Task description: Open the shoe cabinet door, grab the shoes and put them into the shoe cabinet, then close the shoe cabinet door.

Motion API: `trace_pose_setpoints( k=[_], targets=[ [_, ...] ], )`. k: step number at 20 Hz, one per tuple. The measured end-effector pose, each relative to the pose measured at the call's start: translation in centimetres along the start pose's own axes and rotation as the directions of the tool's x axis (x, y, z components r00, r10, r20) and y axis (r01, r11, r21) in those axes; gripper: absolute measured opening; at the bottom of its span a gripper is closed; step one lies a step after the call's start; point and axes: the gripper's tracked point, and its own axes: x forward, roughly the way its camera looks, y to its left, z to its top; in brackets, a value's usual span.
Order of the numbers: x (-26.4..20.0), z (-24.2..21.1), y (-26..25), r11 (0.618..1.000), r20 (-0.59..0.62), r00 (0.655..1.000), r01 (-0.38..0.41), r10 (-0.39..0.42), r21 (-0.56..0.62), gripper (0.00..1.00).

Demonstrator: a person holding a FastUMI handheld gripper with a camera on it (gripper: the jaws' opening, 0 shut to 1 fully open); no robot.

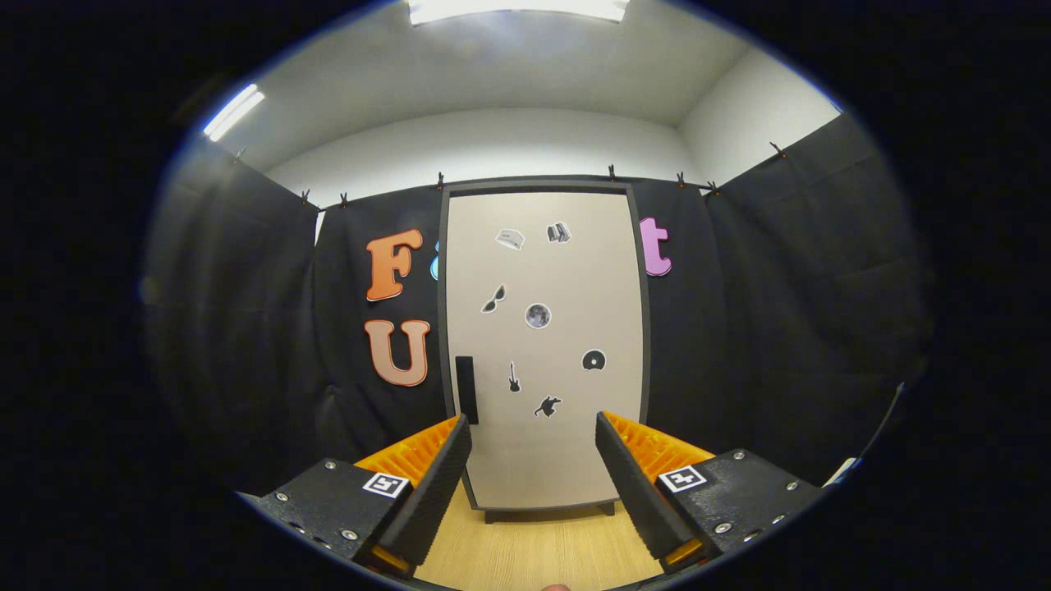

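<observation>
One shut shoe cabinet door [543, 345] beyond the hand-held gripper [534, 431], fingers apart.

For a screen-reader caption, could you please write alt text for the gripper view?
A tall beige shoe cabinet door in a dark frame stands shut ahead of the open gripper, its black vertical handle just beyond the left finger. Small dark stickers dot the door; pale wooden floor lies below.
</observation>
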Motion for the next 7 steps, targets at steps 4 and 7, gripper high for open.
trace_pose_setpoints(
  k=[4, 7],
  targets=[
    [0.16, -0.17, 0.15, 1.000, -0.002, 1.000, 0.003, -0.003, -0.001, 0.95],
    [0.06, -0.20, 0.26, 1.000, 0.001, 1.000, 0.007, -0.007, 0.000, 0.95]
  ],
)
